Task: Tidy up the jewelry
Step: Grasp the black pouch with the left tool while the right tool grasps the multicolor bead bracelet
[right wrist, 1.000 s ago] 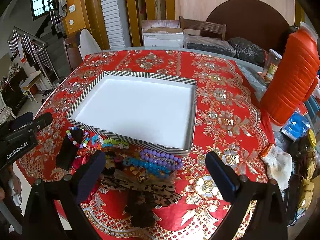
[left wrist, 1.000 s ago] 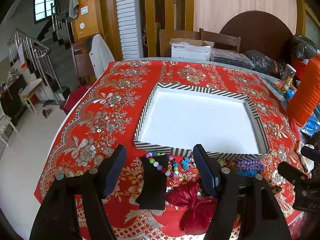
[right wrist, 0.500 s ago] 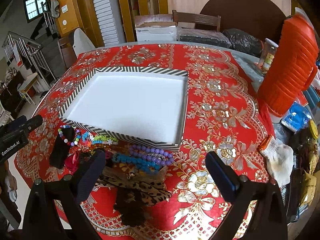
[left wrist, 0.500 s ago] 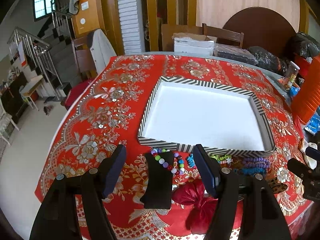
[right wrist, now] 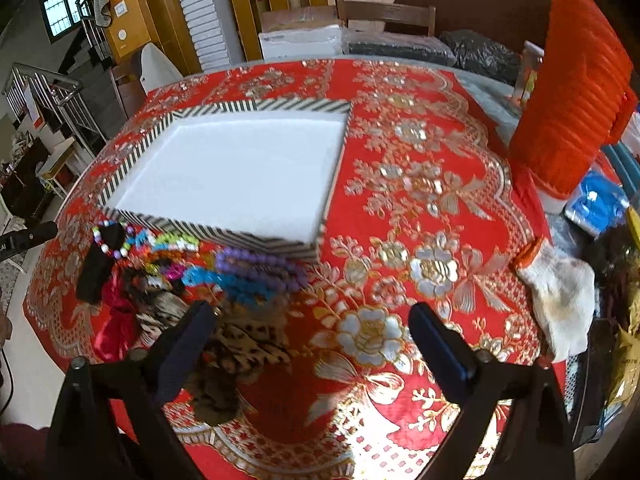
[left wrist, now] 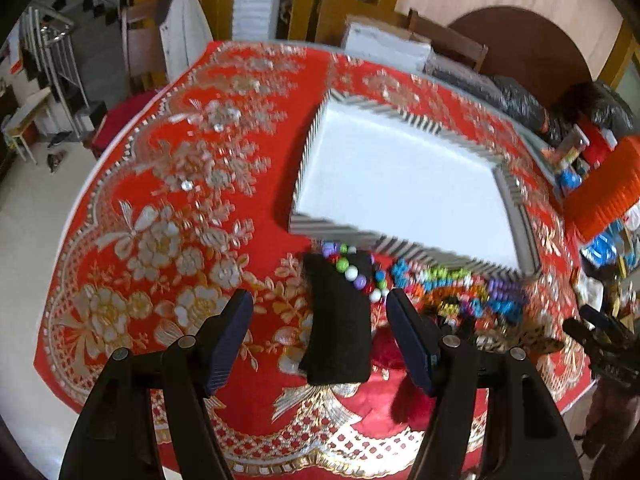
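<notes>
Both tongs are held wide open, nothing gripped. Between the left gripper (left wrist: 320, 332) fingers a black band (left wrist: 338, 320) is framed, a multicoloured bead bracelet (left wrist: 352, 272) looped over its far end. Beyond the right gripper (right wrist: 312, 344), purple beads (right wrist: 256, 260) lie against the striped tray (right wrist: 212, 232).

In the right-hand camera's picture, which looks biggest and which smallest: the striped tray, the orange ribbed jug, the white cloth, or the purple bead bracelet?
1. Striped tray, clearly the largest.
2. Orange ribbed jug, though it is partly cut off by the picture's edge.
3. White cloth.
4. Purple bead bracelet.

The fisheye lens warps sizes near the edges.
</notes>
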`<state>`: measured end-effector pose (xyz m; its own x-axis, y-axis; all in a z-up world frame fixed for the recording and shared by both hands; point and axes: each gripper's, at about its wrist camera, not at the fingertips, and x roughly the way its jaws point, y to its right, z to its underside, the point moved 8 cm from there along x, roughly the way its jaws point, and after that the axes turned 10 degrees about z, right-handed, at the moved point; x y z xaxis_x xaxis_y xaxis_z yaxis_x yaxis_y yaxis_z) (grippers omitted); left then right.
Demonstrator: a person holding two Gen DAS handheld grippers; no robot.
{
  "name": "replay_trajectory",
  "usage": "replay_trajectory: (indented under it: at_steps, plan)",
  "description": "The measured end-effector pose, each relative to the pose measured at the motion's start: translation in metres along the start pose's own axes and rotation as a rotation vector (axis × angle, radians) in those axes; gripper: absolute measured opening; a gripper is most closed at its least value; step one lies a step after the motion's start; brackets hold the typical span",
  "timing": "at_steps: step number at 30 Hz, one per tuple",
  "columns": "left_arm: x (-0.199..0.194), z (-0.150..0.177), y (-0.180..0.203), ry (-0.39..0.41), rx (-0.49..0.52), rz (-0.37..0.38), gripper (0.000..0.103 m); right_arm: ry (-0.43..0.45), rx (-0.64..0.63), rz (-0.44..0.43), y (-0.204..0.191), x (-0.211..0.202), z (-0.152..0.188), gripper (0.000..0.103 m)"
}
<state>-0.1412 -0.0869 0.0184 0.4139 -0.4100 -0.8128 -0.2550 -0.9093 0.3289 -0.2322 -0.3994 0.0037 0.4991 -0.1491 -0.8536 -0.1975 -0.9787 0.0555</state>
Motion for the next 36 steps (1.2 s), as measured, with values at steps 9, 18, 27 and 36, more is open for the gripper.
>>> replay_trajectory:
  at_steps: [9, 18, 27, 36]
  plan:
    - [0.034, 0.015, -0.007, -0.091, -0.021, -0.002, 0.057, -0.043, 0.038, -0.033, 0.002, 0.024, -0.004, 0.074]
    - [0.059, 0.013, -0.009, -0.141, -0.035, 0.016, 0.056, -0.061, 0.035, -0.123, -0.030, 0.027, -0.021, 0.065]
    - [0.067, 0.016, -0.004, -0.206, 0.025, 0.069, 0.003, -0.046, -0.197, -0.320, -0.143, 0.018, -0.037, 0.047]
    - [0.046, 0.017, -0.031, -0.209, 0.006, 0.059, 0.001, -0.072, -0.314, -0.412, -0.219, 0.039, -0.045, 0.046]
